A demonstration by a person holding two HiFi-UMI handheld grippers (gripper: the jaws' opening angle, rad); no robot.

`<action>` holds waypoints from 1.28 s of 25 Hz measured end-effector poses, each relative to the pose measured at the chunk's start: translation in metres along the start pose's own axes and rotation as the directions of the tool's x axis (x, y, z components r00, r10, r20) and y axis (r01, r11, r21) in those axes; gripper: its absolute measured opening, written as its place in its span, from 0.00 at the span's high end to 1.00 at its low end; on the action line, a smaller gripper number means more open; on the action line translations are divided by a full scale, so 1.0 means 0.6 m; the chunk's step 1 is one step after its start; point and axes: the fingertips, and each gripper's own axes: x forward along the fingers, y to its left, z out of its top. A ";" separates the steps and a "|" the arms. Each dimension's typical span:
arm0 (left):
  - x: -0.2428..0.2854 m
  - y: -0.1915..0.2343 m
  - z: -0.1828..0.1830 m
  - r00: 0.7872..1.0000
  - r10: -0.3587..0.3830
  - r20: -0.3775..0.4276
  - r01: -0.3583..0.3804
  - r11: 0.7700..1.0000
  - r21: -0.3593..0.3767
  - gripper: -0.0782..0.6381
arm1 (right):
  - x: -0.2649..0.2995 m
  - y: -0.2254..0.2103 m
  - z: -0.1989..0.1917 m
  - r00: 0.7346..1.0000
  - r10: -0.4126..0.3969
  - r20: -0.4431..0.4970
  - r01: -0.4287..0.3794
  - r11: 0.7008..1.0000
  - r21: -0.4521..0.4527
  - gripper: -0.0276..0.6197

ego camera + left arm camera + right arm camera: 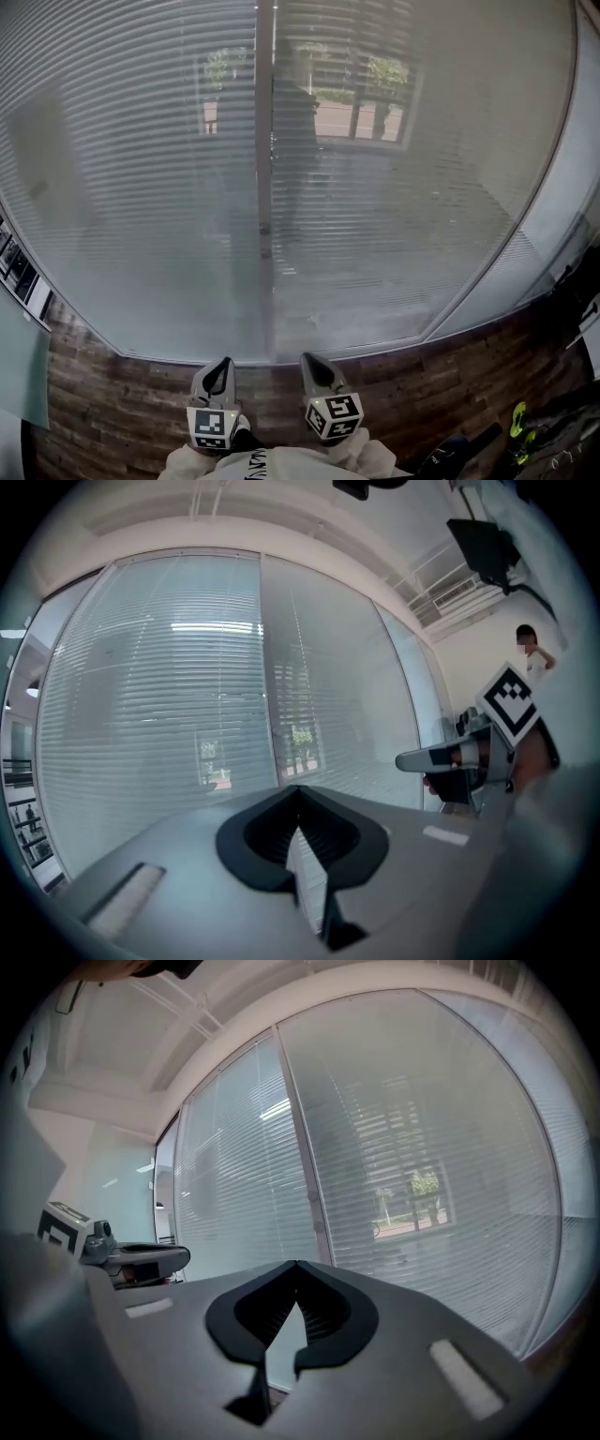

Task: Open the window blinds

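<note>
Pale, horizontal-slatted window blinds [141, 187] hung closed either side of the grey frame post [265, 141], down to the frame's bottom edge. The slats looked light and easily bent. I'd take a cord or wand, though none showed. The left gripper [223, 364] and right gripper [308, 360] pointed that way, jaws together, empty.

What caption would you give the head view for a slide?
Left hand-held gripper and right hand-held gripper, both shut and empty, face lowered blinds.

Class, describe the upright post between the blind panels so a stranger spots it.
Find the wall of lowered white blinds. Near its middle a pale frame post runs top to bottom. Unlike its neighbours, it has no slats.
</note>
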 end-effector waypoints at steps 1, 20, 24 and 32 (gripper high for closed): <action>0.010 0.010 -0.001 1.000 -0.006 -0.001 0.006 1.000 -0.002 0.89 | 0.011 0.001 0.002 1.000 -0.007 -0.002 0.007 1.000 -0.001 0.95; 0.167 0.182 -0.007 0.984 -0.176 -0.004 0.176 0.984 0.007 0.89 | 0.207 0.006 0.047 0.977 -0.212 0.017 0.212 0.977 0.017 0.95; 0.182 0.210 -0.017 0.981 -0.196 -0.007 0.196 0.981 -0.006 0.89 | 0.232 0.016 0.052 0.971 -0.237 0.009 0.237 0.971 0.007 0.95; 0.198 0.207 -0.025 0.975 -0.224 0.002 0.224 0.974 -0.035 0.89 | 0.243 0.011 0.072 0.968 -0.252 0.002 0.251 0.963 -0.098 0.85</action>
